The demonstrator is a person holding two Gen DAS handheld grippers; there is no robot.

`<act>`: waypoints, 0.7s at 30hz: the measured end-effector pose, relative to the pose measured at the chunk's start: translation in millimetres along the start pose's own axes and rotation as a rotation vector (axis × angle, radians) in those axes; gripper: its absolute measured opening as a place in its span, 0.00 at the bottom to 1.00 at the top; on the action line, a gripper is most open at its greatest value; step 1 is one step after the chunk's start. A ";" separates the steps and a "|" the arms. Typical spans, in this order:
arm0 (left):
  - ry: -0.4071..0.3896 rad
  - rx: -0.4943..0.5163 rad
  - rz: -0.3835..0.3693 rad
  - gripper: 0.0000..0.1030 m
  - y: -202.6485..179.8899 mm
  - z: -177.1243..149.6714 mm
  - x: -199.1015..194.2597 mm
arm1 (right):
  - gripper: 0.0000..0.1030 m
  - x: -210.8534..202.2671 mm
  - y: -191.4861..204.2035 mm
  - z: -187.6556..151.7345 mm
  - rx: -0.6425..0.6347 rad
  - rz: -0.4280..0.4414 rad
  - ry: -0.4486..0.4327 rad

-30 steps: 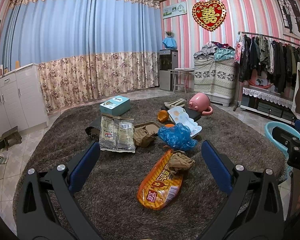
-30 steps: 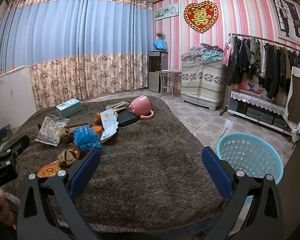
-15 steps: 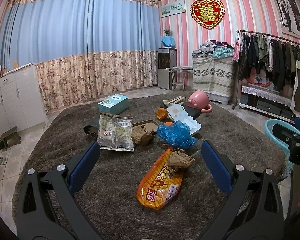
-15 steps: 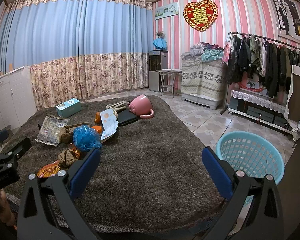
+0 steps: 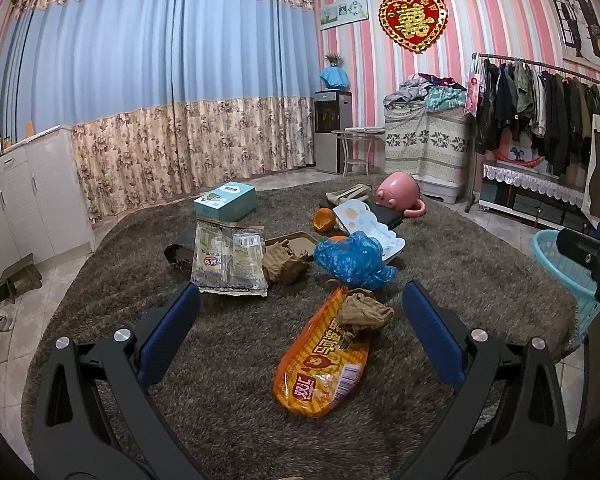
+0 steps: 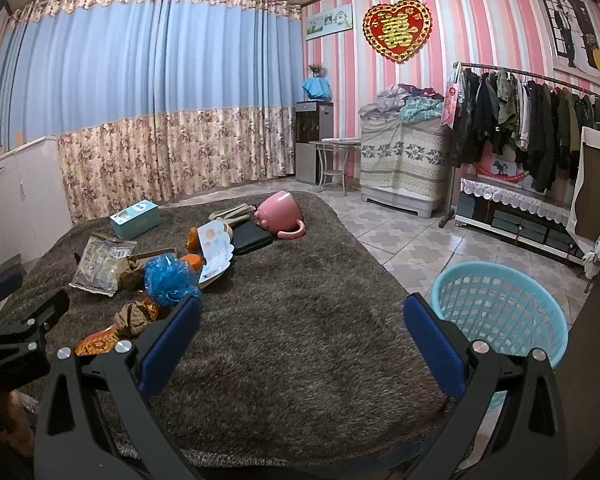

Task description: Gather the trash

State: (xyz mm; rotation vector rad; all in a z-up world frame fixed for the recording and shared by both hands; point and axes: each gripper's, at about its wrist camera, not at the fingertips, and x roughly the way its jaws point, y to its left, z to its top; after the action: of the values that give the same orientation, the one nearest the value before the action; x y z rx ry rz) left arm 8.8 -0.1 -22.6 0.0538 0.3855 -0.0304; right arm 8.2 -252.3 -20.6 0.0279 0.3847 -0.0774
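Observation:
Trash lies on a brown shaggy surface (image 5: 228,360): an orange snack wrapper (image 5: 324,364) with a crumpled brown paper (image 5: 364,312) on it, a blue plastic bag (image 5: 350,260), a clear food packet (image 5: 228,260) and another brown paper wad (image 5: 284,266). My left gripper (image 5: 300,308) is open and empty, just short of the orange wrapper. My right gripper (image 6: 300,320) is open and empty over bare carpet, right of the trash. A light blue basket (image 6: 500,312) stands on the floor at the right.
A teal box (image 5: 226,200), a tipped pink mug (image 5: 400,194), an orange peel (image 5: 325,220), a white card (image 5: 370,230) and a black wallet (image 6: 250,238) lie further back. White cabinets (image 5: 28,200) stand left, a clothes rack (image 6: 540,120) right.
Both views shift only slightly; the left gripper has edged a little closer to the trash. Both grippers stay open and empty.

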 end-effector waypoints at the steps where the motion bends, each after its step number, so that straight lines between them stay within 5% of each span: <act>1: 0.004 -0.001 0.001 0.95 0.5 -1.1 1.4 | 0.96 -0.4 1.2 -0.7 -0.003 -0.002 -0.001; 21: 0.125 0.062 -0.079 0.95 -21.5 -9.7 57.2 | 0.96 14.6 -18.9 9.2 0.039 -0.087 0.027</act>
State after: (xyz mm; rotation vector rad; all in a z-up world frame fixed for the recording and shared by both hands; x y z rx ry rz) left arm 57.2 -22.1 -54.0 0.1022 0.5116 -0.1180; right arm 23.6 -272.6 -17.8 0.0510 0.4109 -0.1703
